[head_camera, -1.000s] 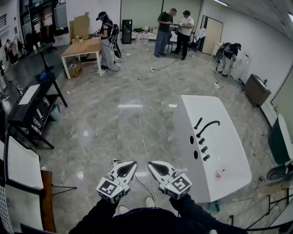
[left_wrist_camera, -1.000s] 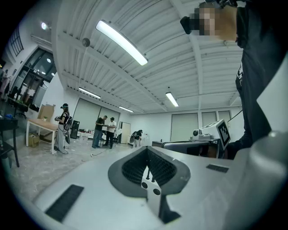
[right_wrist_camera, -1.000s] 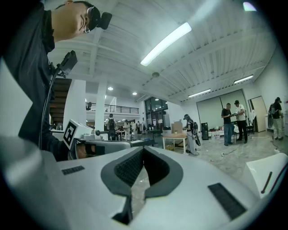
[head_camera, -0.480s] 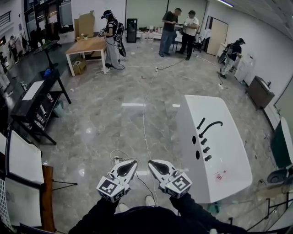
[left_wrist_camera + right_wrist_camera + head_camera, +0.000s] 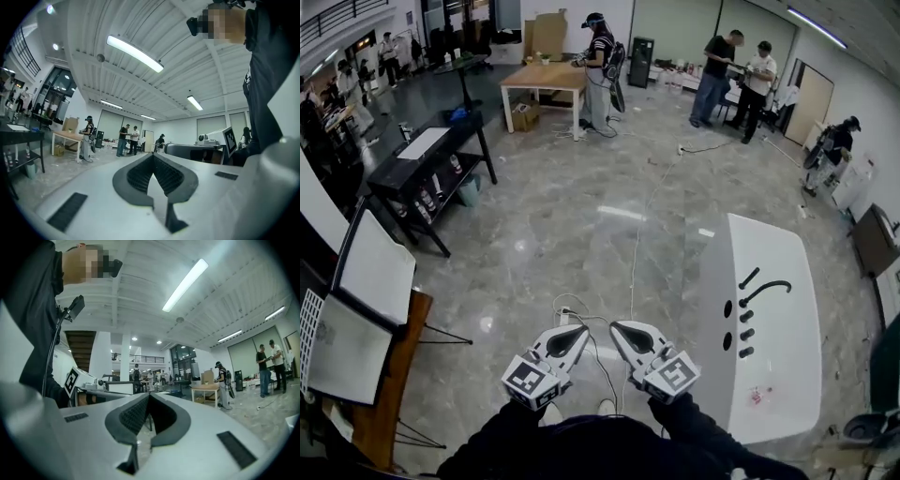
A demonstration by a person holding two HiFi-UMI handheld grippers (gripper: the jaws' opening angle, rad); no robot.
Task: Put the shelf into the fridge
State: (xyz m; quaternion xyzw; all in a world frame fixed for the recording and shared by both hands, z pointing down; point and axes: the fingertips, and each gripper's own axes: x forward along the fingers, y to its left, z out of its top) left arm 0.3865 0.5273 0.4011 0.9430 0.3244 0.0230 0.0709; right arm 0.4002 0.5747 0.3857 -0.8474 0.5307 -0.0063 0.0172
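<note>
Fingers [image 5: 140, 174] of left gripper [image 5: 578, 332] pressed together, nothing between. Same on right gripper [image 5: 616, 327]: closed on air. Both held level, side by side, out over open floor [image 5: 562, 234].

Task not begun, by the look of it. No shelf in either grip, and no fridge identified for certain in any view.

Large white unit [image 5: 773, 356] with black tap just right of the grippers; not clearly a fridge. White panels [image 5: 373, 272] on a stand at left. Below them, at the frame edge, a white wire grid [image 5: 307, 323]: possibly the shelf, too cropped to say.

Left to do: find shelf, grip it, carry it, seat it in fridge.
</note>
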